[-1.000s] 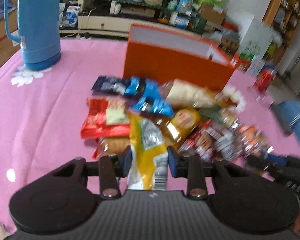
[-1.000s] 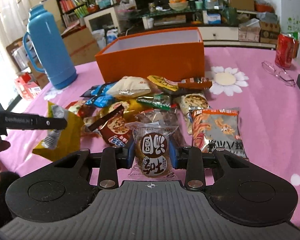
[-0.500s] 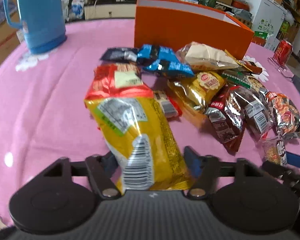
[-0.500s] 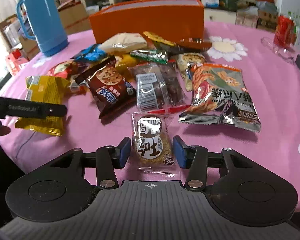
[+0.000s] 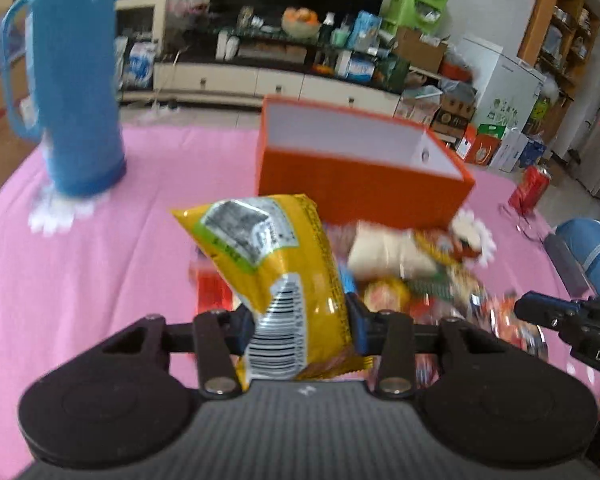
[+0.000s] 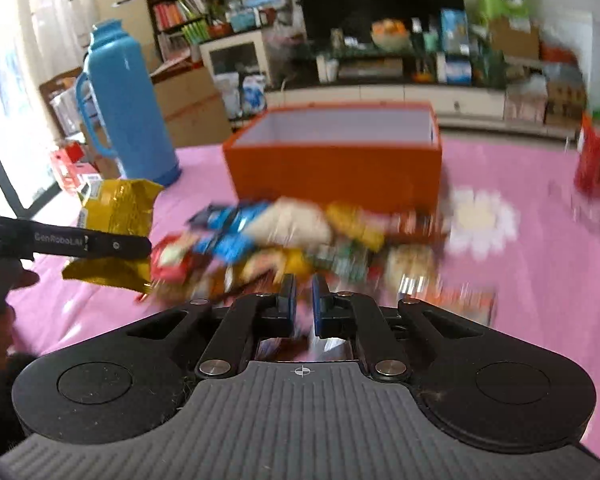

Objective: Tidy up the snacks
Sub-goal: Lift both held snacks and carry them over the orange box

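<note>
My left gripper [image 5: 298, 320] is shut on a yellow snack bag [image 5: 276, 272] and holds it above the pink table, in front of the open orange box [image 5: 360, 168]. The bag also shows in the right wrist view [image 6: 116, 236], with the left gripper [image 6: 100, 242] across it. My right gripper [image 6: 303, 304] has its jaws nearly closed on a thin clear packet edge [image 6: 320, 346], a small cookie packet mostly hidden under the fingers. A blurred pile of snack packets [image 6: 300, 248] lies before the orange box [image 6: 336, 168].
A tall blue thermos [image 5: 76, 92] stands at the table's far left, also in the right wrist view [image 6: 128, 104]. A red can [image 6: 594, 160] stands at the right, and it also shows in the left wrist view [image 5: 528, 190]. The pink tablecloth [image 5: 80, 272] covers the table.
Both grippers have lifted off the table and tilted up toward the orange box. The left closed on the yellow bag and raised it. The right closed on the cookie packet, now mostly hidden.
</note>
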`<state>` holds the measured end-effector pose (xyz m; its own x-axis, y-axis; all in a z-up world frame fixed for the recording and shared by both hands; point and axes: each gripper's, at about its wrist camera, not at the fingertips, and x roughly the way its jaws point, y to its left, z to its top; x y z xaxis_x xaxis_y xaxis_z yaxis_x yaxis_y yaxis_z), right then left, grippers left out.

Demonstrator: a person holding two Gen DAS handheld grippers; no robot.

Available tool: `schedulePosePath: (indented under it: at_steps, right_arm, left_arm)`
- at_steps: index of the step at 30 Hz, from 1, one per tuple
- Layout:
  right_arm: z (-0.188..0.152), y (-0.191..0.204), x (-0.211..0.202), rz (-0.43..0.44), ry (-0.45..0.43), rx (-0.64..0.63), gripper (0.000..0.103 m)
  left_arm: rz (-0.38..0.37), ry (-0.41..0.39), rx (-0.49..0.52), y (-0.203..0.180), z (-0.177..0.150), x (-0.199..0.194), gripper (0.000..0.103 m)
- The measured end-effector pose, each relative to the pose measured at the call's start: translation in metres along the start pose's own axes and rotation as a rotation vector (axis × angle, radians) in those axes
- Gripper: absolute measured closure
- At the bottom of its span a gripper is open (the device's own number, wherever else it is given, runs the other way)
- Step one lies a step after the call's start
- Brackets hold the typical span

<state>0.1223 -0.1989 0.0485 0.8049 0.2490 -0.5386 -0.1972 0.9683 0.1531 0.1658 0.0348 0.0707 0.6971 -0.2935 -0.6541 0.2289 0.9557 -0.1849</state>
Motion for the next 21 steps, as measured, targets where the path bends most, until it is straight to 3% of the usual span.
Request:
schedulePosePath:
  at_steps: [4,5,7,8,9,10,13,15,21]
  right_arm:
    - [0.041,-0.017,0.014,-0.008,-0.033,-0.02,0.1]
    - [0.047,-0.022,0.014,0.003,-0.022,-0.005,0.094]
    - [0.04,-0.029,0.005,0.034,-0.012,0.026,0.071]
    - [0.03,-0.028,0.001,0.049,0.016,0.023,0.037]
    - [0.017,-0.025,0.0,0.045,0.053,0.013,0.015]
    - [0.0,-0.019,-0.001,0.035,0.09,-0.006,0.012]
    - [-0.048,-0.002,0.004,0.007,0.193,-0.058,0.021]
    - [-0.071,0.008,0.014,-0.012,0.255,-0.067,0.038]
    - [-0.089,0.023,0.033,-0.078,0.267,-0.128,0.064]
  left_arm:
    - [-0.011,-0.061,0.009,-0.004,0.046,0.018,0.06]
    - [-0.021,-0.071,0.009,-0.006,0.052,0.019,0.06]
    - [-0.044,-0.08,0.022,-0.011,0.053,0.02,0.06]
    - [-0.049,-0.074,0.031,-0.013,0.048,0.02,0.06]
    - [-0.054,-0.063,0.036,-0.015,0.041,0.019,0.06]
    - [-0.061,-0.048,0.034,-0.016,0.032,0.02,0.06]
    - [-0.079,0.014,0.014,-0.014,-0.001,0.021,0.06]
    - [-0.072,0.054,0.012,-0.014,-0.024,0.017,0.06]
    - [-0.071,0.134,0.003,-0.011,-0.059,0.008,0.06]
